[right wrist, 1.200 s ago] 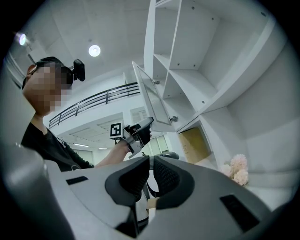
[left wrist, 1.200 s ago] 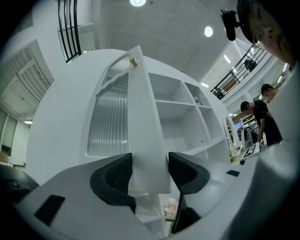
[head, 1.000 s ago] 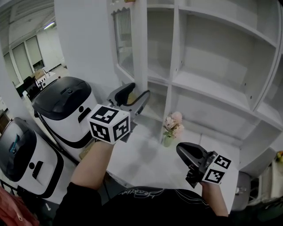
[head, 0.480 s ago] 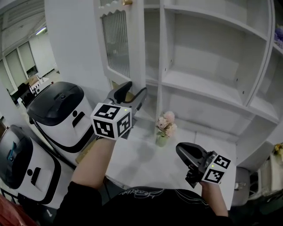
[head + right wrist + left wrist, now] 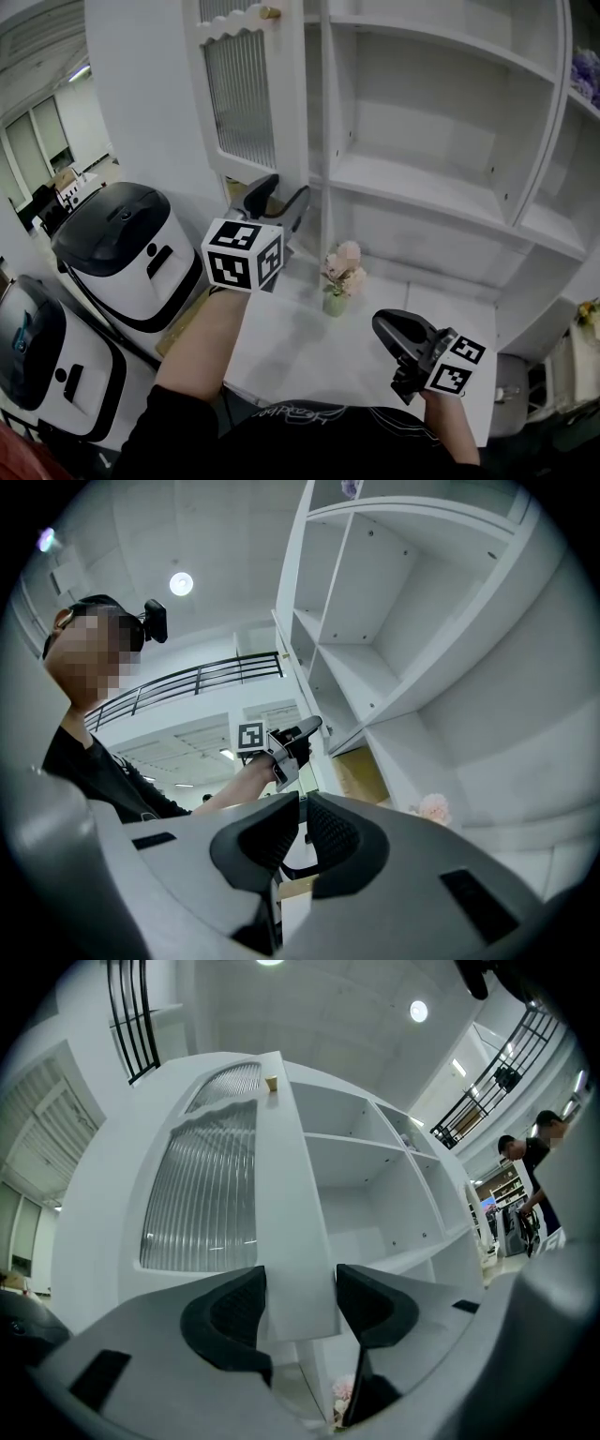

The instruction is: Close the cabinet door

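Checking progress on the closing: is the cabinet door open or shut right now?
Open: the cabinet door stands swung out from the shelves, its lower edge between the left gripper's parted jaws.

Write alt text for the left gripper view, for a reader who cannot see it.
The left gripper has its jaws apart on either side of the free edge of an open white cabinet door, which has a ribbed glass panel and a small brass knob near its top. To the right are open white shelves, with a person far off at the right edge.
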Demonstrator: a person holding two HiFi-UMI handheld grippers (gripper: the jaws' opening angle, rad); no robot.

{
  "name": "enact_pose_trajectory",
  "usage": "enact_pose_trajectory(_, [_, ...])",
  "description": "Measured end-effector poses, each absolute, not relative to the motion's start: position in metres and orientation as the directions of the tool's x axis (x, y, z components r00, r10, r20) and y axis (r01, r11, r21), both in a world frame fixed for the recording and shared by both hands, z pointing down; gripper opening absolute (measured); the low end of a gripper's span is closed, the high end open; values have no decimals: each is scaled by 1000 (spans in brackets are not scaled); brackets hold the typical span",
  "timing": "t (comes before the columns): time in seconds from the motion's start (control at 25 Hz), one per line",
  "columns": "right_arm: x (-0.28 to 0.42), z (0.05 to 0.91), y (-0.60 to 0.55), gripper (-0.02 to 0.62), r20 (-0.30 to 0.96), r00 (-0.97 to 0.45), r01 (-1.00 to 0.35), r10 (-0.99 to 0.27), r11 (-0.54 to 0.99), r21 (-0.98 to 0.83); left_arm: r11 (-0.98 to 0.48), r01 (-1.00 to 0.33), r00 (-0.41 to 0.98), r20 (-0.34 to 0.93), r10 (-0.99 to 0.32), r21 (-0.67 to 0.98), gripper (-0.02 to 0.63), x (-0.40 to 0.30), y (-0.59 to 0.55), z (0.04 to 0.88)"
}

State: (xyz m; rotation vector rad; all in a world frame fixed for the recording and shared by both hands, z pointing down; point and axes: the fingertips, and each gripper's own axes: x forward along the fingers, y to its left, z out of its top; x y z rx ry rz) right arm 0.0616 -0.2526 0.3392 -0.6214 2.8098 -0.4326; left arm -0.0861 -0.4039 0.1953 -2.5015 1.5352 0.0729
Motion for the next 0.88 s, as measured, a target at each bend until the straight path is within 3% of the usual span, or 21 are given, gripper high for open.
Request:
enact_pose_trajectory(0.68, [95, 351, -264, 54, -152, -842, -437, -518, 819, -373, -435, -889, 452, -121, -884, -139, 227, -70, -448, 195])
enact_pose_trajectory(0.88, [102, 348, -269, 54, -158, -834, -448, -529, 816, -366, -409, -907, 420, -142, -896, -103, 140, -74, -463, 193])
